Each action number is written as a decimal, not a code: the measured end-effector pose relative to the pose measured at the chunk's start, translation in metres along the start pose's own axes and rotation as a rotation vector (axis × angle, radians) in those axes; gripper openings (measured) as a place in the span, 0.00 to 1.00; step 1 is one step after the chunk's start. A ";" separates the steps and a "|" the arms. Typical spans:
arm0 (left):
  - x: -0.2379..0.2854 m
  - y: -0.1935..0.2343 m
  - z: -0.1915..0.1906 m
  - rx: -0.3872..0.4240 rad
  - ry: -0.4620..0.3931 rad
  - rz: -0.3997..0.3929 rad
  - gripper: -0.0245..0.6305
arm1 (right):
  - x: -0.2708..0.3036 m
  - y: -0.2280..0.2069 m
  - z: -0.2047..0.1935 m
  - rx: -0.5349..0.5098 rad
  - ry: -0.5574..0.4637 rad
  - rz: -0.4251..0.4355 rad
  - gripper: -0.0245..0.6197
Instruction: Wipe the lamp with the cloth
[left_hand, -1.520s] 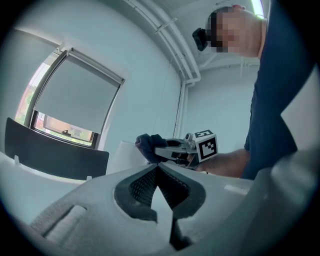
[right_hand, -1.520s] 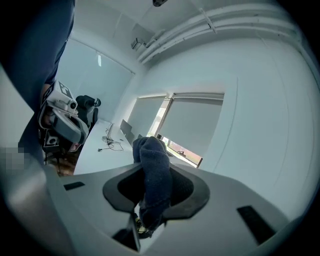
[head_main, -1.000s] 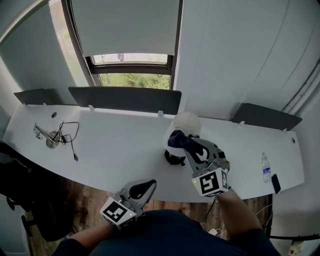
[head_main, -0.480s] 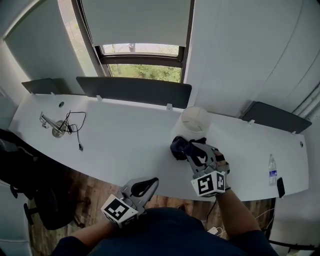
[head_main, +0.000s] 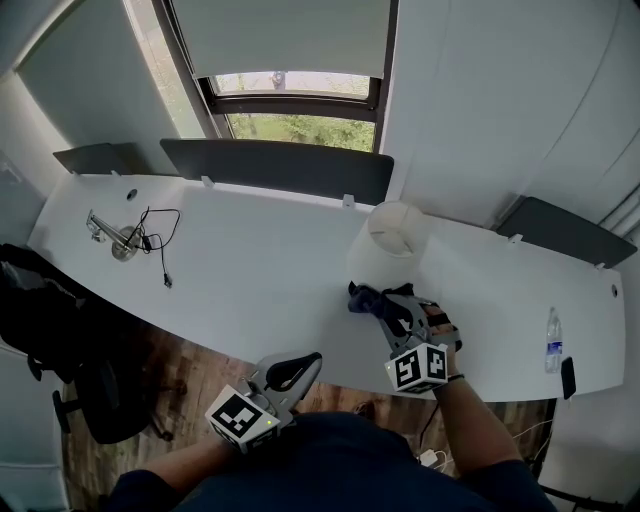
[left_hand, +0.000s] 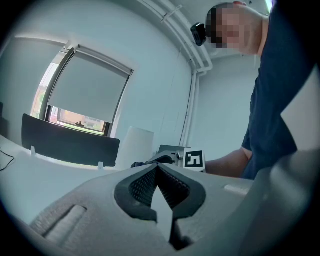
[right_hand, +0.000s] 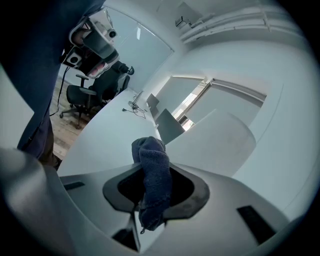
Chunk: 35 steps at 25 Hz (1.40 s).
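A lamp with a white shade (head_main: 385, 255) stands on the white desk (head_main: 250, 280). My right gripper (head_main: 378, 300) is shut on a dark blue cloth (head_main: 362, 296) and holds it against the near lower side of the shade. In the right gripper view the cloth (right_hand: 152, 172) sticks up between the jaws, with the shade (right_hand: 220, 142) right behind it. My left gripper (head_main: 300, 365) is shut and empty, low by the desk's front edge. In the left gripper view (left_hand: 159, 172) the lamp shade (left_hand: 134, 145) shows ahead.
A cable and a metal fitting (head_main: 125, 240) lie at the desk's left end. A water bottle (head_main: 555, 340) and a dark phone (head_main: 570, 377) are at the right end. Dark partition panels (head_main: 280, 165) line the back edge. An office chair (head_main: 70, 390) stands at left.
My right gripper has slid the cloth down the near side of the shade, now covering the lamp's base. The head view has shifted. The left gripper has barely moved.
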<state>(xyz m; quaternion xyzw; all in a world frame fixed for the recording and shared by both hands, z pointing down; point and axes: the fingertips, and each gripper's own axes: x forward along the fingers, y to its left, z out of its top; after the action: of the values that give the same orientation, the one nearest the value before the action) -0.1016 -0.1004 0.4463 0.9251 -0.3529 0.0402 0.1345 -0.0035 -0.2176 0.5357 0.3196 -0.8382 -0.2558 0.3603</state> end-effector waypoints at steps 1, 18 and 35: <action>0.000 -0.001 0.000 0.000 -0.002 0.004 0.04 | 0.000 0.002 -0.003 0.001 0.003 0.007 0.20; 0.018 -0.020 0.018 0.046 -0.073 -0.002 0.04 | -0.070 -0.089 0.072 -0.168 -0.166 -0.132 0.20; 0.032 -0.021 0.007 0.047 -0.029 0.065 0.04 | -0.039 -0.060 0.027 -0.184 -0.206 -0.039 0.20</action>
<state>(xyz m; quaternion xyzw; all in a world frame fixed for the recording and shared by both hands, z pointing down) -0.0638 -0.1078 0.4405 0.9165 -0.3836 0.0396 0.1064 0.0175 -0.2242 0.4622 0.2737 -0.8374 -0.3699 0.2952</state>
